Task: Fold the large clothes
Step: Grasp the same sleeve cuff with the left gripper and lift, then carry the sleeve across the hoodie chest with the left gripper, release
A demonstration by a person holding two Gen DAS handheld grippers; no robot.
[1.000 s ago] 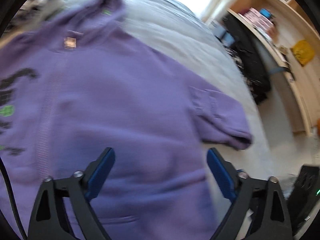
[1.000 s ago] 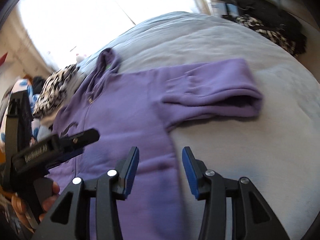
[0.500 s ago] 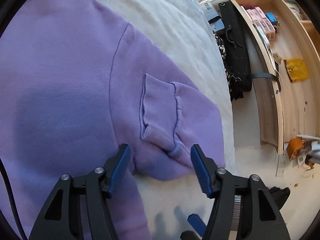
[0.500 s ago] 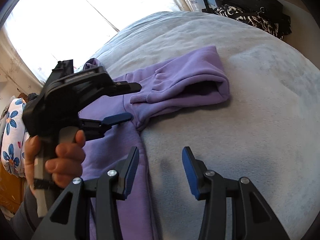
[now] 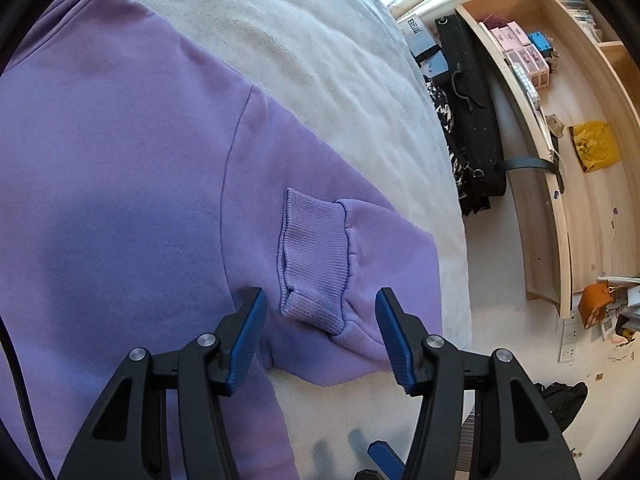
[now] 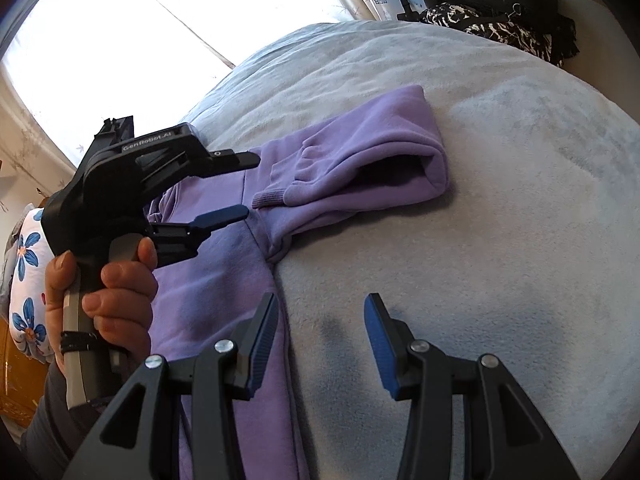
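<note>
A purple hoodie (image 5: 120,160) lies flat on a grey bed (image 5: 300,40). Its right sleeve (image 6: 360,160) is folded back on itself, so the ribbed cuff (image 5: 312,248) rests near the armpit. My left gripper (image 5: 320,294) hovers just over that cuff; its jaws are closing, the cuff sits between them, and the pads are not pressing on it. In the right wrist view, a hand (image 6: 116,280) holds the left gripper (image 6: 250,185) above the cuff (image 6: 270,199). My right gripper (image 6: 321,300) stands open over the hoodie's side edge (image 6: 216,288), with nothing in it.
To the right of the bed (image 6: 480,240) are a wooden shelf unit (image 5: 540,160) and a black bag (image 5: 472,120) on the floor. Dark patterned clothes (image 6: 480,28) lie beyond the far edge. A floral pillow (image 6: 24,260) sits at the left, under a bright window (image 6: 100,40).
My left gripper swept from the hoodie's chest over to the folded sleeve and cuff, and its jaws narrowed. In the right wrist view the left gripper moved in over the sleeve.
</note>
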